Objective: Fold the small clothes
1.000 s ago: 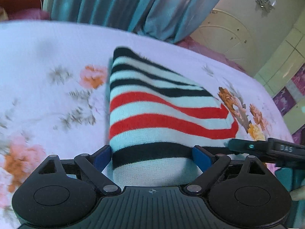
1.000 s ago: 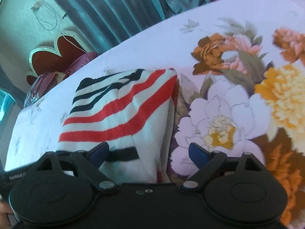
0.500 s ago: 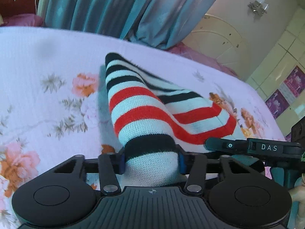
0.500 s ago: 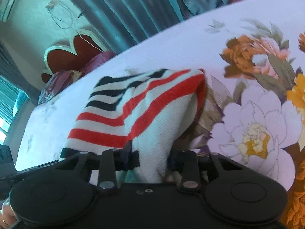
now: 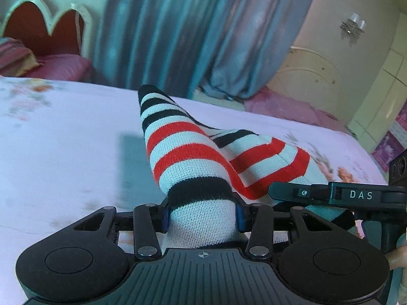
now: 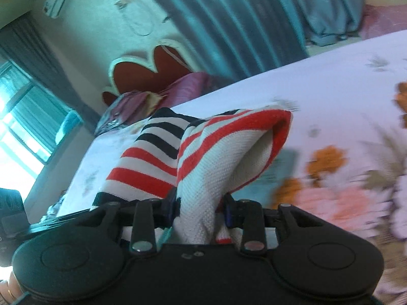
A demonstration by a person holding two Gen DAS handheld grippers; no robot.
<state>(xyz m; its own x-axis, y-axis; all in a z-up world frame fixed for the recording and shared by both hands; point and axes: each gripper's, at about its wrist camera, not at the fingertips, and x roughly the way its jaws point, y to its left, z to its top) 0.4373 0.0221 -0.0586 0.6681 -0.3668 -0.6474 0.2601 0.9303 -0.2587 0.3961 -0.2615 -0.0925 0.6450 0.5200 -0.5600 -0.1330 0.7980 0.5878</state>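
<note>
Fingers (image 5: 165, 214) pinching striped garment (image 5: 201, 152)

striped garment (image 5: 201, 152): 1, pinched between both pairs of jaws | grippers: 2, left gripper (image 5: 202, 213) and right gripper (image 6: 199, 209) | flowered bedsheet (image 5: 63, 132): 1, beneath the jaws | teal curtain (image 5: 178, 25): 1, beyond the jaws | red headboard (image 6: 152, 73): 1, far ahead

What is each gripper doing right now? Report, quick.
Left gripper: closed on the striped sweater.
Right gripper: closed on the same sweater.
</note>
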